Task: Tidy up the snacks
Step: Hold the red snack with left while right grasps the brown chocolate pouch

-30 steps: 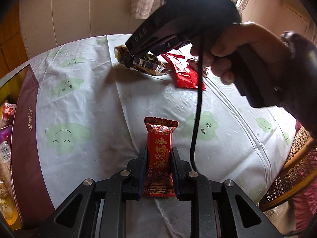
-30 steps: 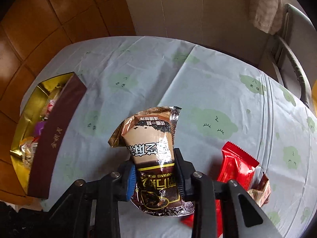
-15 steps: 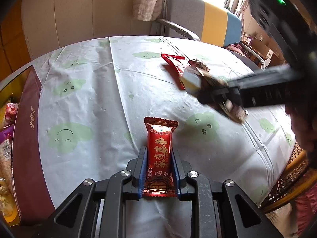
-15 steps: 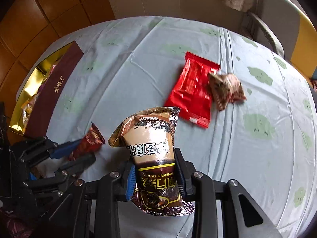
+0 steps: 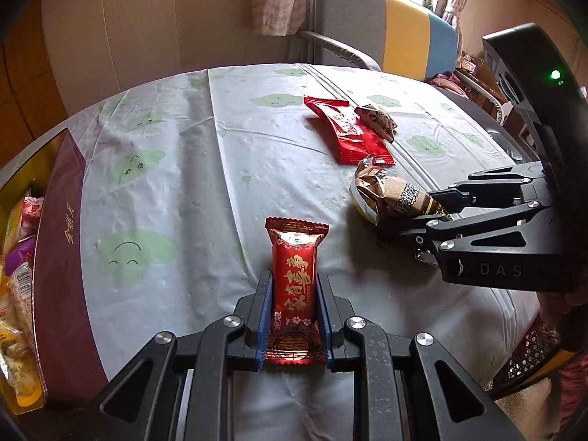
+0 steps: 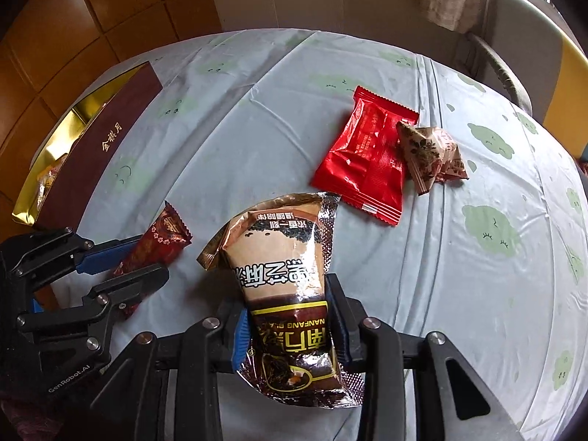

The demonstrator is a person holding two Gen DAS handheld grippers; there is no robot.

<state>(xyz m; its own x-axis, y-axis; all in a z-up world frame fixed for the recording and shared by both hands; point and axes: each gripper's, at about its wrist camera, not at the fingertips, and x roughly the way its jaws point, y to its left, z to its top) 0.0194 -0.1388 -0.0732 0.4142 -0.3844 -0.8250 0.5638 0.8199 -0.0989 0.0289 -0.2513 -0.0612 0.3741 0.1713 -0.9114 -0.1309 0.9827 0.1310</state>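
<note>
**Right gripper brings the brown packet beside the left and starts to let go**

Nearest the left wrist camera, the left gripper (image 5: 294, 316) is clamped on a small red candy bar (image 5: 294, 286), blue pads pressed against both long edges; this grip looks the same as a second ago, and the hand has barely shifted. The bar stands up out of the jaws over the tablecloth (image 5: 176, 183).

The change is on the other side. A second ago the right gripper (image 6: 290, 327) was held high over the far part of the table with the brown sesame packet (image 6: 283, 279); now it sits low and close to the left gripper, the packet's crumpled top just short of the cloth. Its jaws are opening, with the packet between them; in the right wrist view the pads appear to be at the wrapper's sides, though the hold is loosening.

Further out lie the red flat packet (image 5: 349, 136) and, touching its far corner, a small brown triangular wrapper (image 5: 378, 119), both untouched on the cloth. At the table's left edge sits the maroon gift box (image 5: 60, 242), gold-lined, already holding several snacks.

As a judgement: the sesame packet seems about to be set down near the candy bar, perhaps to group items before boxing. Two snacks are in hand, two loose, so sorting is well short of finished.
</note>
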